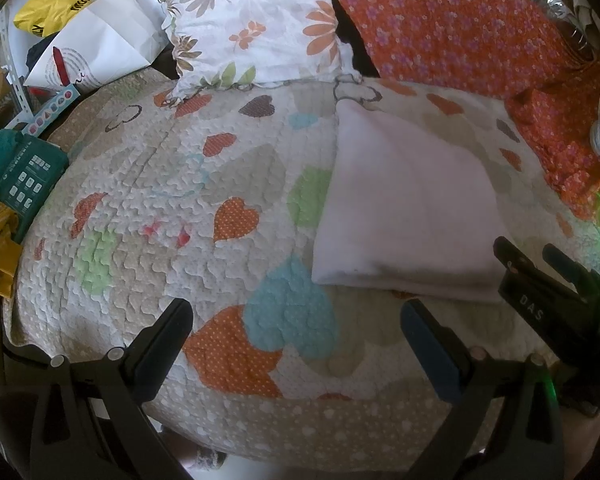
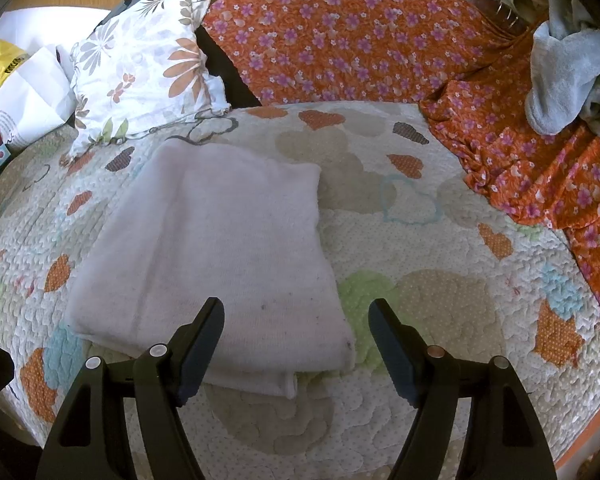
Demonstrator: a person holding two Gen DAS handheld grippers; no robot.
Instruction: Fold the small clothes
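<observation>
A soft, light, folded pale pink cloth [image 2: 216,248] lies on the heart-patterned quilt [image 2: 420,280]; its near corner at 6 o'clock is best pinched. Both the left gripper [image 1: 296,340] and the right gripper [image 2: 296,344] are held wide open and empty.

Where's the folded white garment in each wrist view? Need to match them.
Left wrist: folded white garment lies right of centre on the heart quilt, beside the right gripper.
Right wrist: it lies centre-left, its near edge under the left finger.
Shared landmark: floral pillow behind it.
</observation>
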